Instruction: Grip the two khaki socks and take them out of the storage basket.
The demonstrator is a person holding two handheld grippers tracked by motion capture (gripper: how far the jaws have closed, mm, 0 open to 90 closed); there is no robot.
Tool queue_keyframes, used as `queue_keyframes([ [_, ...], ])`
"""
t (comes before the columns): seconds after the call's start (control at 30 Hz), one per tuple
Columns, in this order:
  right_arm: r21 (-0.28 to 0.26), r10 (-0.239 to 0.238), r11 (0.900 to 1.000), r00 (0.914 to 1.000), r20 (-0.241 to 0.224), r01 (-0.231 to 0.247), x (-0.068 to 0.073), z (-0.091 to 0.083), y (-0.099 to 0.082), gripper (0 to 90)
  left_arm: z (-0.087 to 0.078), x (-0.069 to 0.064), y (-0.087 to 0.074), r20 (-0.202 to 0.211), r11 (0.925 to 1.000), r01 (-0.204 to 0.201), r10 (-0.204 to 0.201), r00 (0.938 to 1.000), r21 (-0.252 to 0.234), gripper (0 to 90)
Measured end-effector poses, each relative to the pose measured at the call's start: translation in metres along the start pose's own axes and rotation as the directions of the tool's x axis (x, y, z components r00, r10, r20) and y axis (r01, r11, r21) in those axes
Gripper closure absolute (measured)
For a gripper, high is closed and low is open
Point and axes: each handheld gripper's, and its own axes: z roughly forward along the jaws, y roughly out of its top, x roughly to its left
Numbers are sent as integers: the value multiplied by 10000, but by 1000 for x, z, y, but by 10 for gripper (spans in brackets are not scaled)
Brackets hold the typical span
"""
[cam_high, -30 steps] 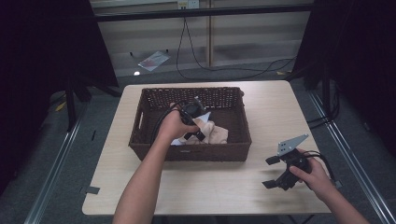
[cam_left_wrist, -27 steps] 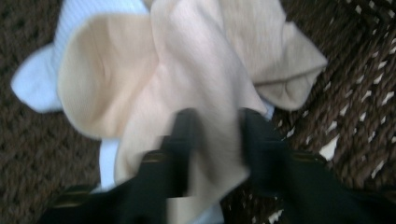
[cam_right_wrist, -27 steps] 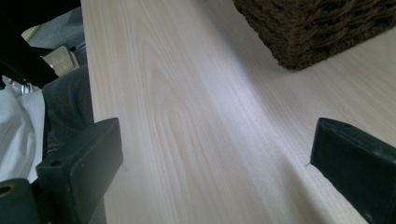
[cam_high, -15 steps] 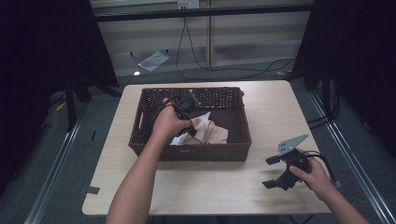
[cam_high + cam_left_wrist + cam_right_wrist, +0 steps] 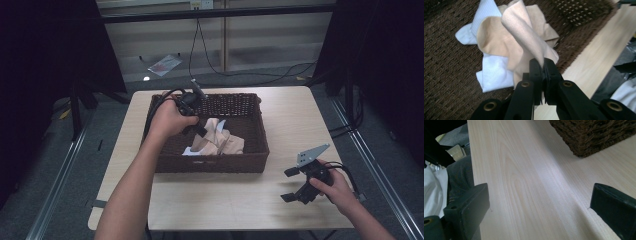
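Note:
A dark wicker basket (image 5: 252,165) sits mid-table and holds a beige cloth (image 5: 220,141) lying over a white cloth (image 5: 188,150). My left gripper (image 5: 200,131) hangs over the basket's left half, shut on a corner of the beige cloth (image 5: 524,35), which rises in a peak from the pile to the jaws (image 5: 543,67). The white cloth (image 5: 492,72) stays flat on the basket floor. My right gripper (image 5: 292,184) rests on the table at the front right, open, with bare tabletop between its pads (image 5: 471,202).
The light wooden table (image 5: 300,115) has free surface right of the basket and along the front edge. A basket corner (image 5: 594,137) lies ahead of the right gripper. Cables (image 5: 260,72) and a paper (image 5: 162,64) lie on the floor behind the table.
My left hand has moved up and toward the basket's back left, drawing the beige cloth's corner up with it. The right gripper has stayed put.

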Motion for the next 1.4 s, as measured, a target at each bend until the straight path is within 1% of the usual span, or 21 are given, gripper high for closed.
queue_keyframes([
  [0.03, -6, -11, 10000, 10000, 26, 11, 0, 0, 0, 16, -3, -1, 0, 84, 10000, -65, 65, 9999, 61, 872],
  [0.07, -33, 1, 10000, 10000, -11, -1, 0, 0, 0, 16, -6, -2, 0, 139, 10000, 3, -2, 9999, -55, 872],
  [0.1, -34, 3, 10000, 10000, -13, -4, 0, 0, 0, 16, -8, -3, 0, 132, 10000, -56, 57, 9999, -74, 872],
  [0.13, -31, 1, 10000, 10000, -7, -1, 0, 0, 0, 16, -12, -4, 0, 174, 9999, -121, 121, 9998, 25, 872],
  [0.17, 2, 4, 10000, 10000, 5, -4, 0, 0, 0, 16, -15, -5, 0, 180, 9999, -156, 157, 9997, -66, 872],
  [0.3, 3, -22, 10000, 10000, 16, 22, 0, 1, 0, 16, -25, -9, 1, 211, 9996, -267, 269, 9994, -82, 872],
  [0.43, -6, -25, 10000, 10000, 1, 25, 0, 1, 0, 16, -30, -14, 1, 225, 9995, -311, 311, 9993, -17, 872],
  [0.47, -8, -41, 10000, 10000, 7, 41, 0, 1, 0, 16, -31, -15, 1, 202, 9992, -402, 402, 9990, -7, 872],
  [0.53, -17, -38, 10000, 10000, -3, 38, 0, 1, 0, 16, -33, -17, 1, 278, 9990, -447, 445, 9986, 36, 872],
  [0.63, -21, -31, 10000, 10000, -6, 31, 0, 1, 0, 16, -35, -21, -1, 420, 9983, -582, 585, 9974, -98, 871],
  [0.77, -7, -15, 10000, 10000, -12, 15, 0, 1, 0, 16, -36, -24, -4, 563, 9974, -709, 714, 9959, -105, 871],
  [0.8, -23, -12, 10000, 10000, -44, 11, 0, 2, 0, 16, -37, -25, -5, 598, 9966, -824, 820, 9948, 33, 871],
  [0.87, -25, -6, 10000, 10000, -53, 6, 0, 2, 0, 16, -36, -28, -7, 676, 9958, -909, 912, 9935, -79, 871],
  [0.93, 23, -14, 10000, 10000, -45, 14, 0, 2, 0, 16, -37, -30, -8, 698, 9942, -1080, 1078, 9917, -8, 871],
  [0.97, 22, -9, 10000, 10000, -54, 9, 0, 2, 0, 16, -37, -33, -10, 734, 9943, -1057, 1064, 9916, -124, 871],
  [1.07, 23, 19, 10000, 10000, -84, -19, 0, 2, 0, 16, -36, -37, -13, 812, 9912, -1317, 1321, 9879, -103, 871],
  [1.1, 32, 21, 10000, 10000, -79, -21, 0, 2, 0, 16, -36, -39, -13, 869, 9911, -1333, 1333, 9873, -48, 870],
  [1.13, 27, 36, 10000, 10000, -86, -36, 0, 3, 0, 16, -35, -41, -14, 862, 9890, -1476, 1473, 9853, -29, 871],
  [1.17, 56, 35, 10000, 10000, -58, -35, 0, 3, 0, 16, -34, -44, -15, 782, 9884, -1521, 1521, 9853, -57, 870],
  [1.23, 62, 34, 10000, 10000, -51, -34, 0, 3, 0, 16, -31, -49, -17, 879, 9854, -1700, 1688, 9817, 63, 869],
  [1.4, 15, 42, 10000, 9999, -97, -42, 0, 3, 0, 16, -24, -56, -20, 1146, 9797, -2004, 1989, 9733, 21, 862],
])
